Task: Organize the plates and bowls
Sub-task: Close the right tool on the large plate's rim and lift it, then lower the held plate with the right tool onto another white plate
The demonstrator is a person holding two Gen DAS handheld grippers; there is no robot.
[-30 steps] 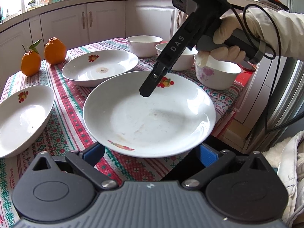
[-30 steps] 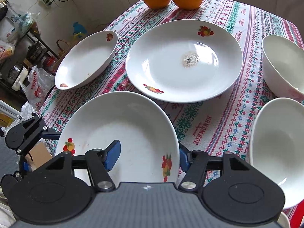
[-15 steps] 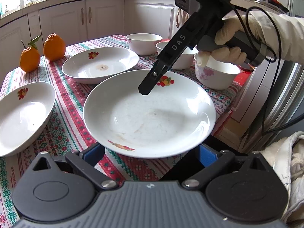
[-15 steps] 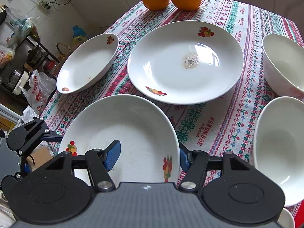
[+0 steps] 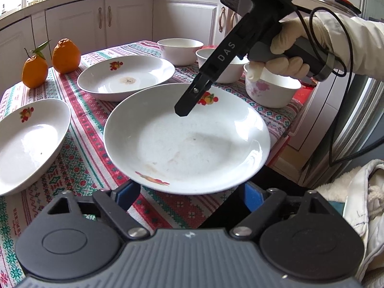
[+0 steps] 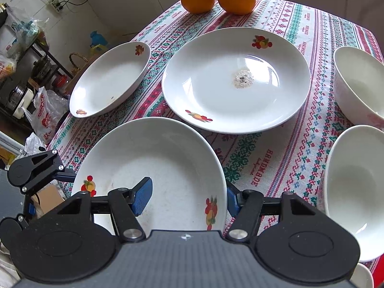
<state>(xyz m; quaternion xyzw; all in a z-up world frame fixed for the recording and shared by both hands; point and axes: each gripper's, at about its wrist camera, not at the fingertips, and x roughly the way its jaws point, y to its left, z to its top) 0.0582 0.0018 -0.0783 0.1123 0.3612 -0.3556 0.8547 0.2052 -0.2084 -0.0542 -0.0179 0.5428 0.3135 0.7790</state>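
A white fruit-print plate (image 5: 187,139) lies at the table's near edge; it also shows in the right wrist view (image 6: 153,168). My right gripper (image 6: 189,195) straddles its rim, one blue pad inside the plate and one outside, jaws open; its finger (image 5: 192,96) hangs over the plate's far side. My left gripper (image 5: 189,193) is open at the plate's near rim, apart from it. Two more fruit-print plates (image 6: 236,79) (image 6: 109,81) and three white bowls (image 5: 180,50) (image 5: 222,68) (image 5: 272,88) stand on the cloth.
Two oranges (image 5: 66,56) (image 5: 34,68) sit at the far left corner of the patterned tablecloth (image 6: 259,158). White cabinets (image 5: 129,21) stand behind. A fridge (image 5: 355,124) and white cloth (image 5: 355,192) are to the right. Bags and clutter (image 6: 36,96) lie on the floor.
Both grippers have shifted only slightly around the near plate; the right gripper sits a little lower over its rim. The plate has not moved.
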